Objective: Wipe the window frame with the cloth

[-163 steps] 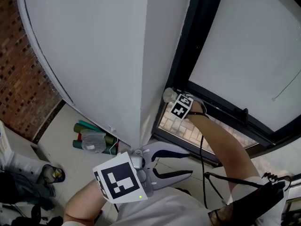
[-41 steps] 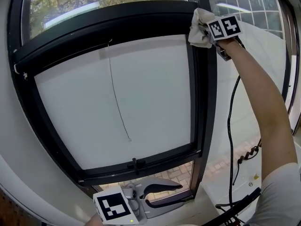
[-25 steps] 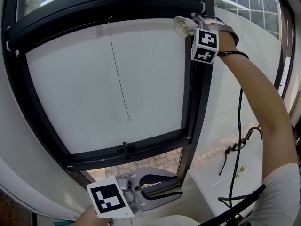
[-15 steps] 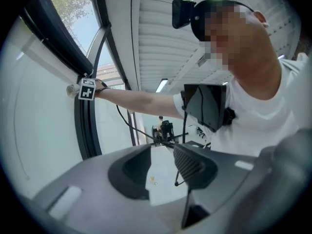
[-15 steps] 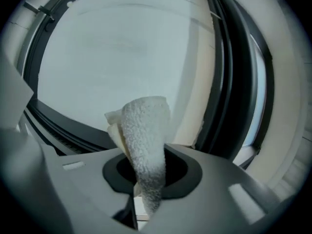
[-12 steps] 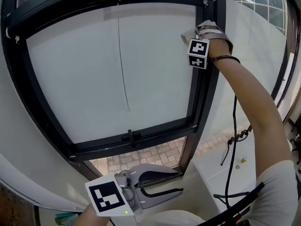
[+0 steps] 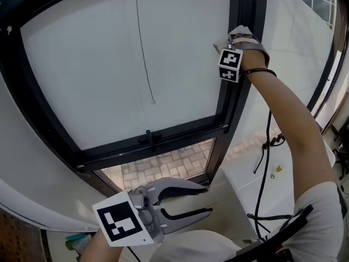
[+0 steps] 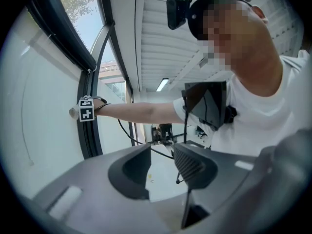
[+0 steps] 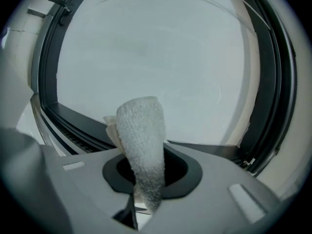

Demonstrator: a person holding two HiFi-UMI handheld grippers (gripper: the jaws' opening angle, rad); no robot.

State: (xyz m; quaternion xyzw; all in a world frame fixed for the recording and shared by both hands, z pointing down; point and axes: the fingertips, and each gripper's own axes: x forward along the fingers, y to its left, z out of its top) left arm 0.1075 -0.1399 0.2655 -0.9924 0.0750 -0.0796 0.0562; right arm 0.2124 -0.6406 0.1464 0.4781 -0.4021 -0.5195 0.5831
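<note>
Right claw [image 9: 152, 173] lower; one cloth [image 9: 141, 135] clamped.

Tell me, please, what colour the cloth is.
White cloth; best in the right gripper view.

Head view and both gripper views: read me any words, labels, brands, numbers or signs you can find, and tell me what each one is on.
No readable text in any view.
On the left marker cube: only a black and white square pattern, no letters or numbers.
On the right marker cube: the same kind of pattern, no letters or numbers.
On the cloth and the window frame: no label or print shows.
</note>
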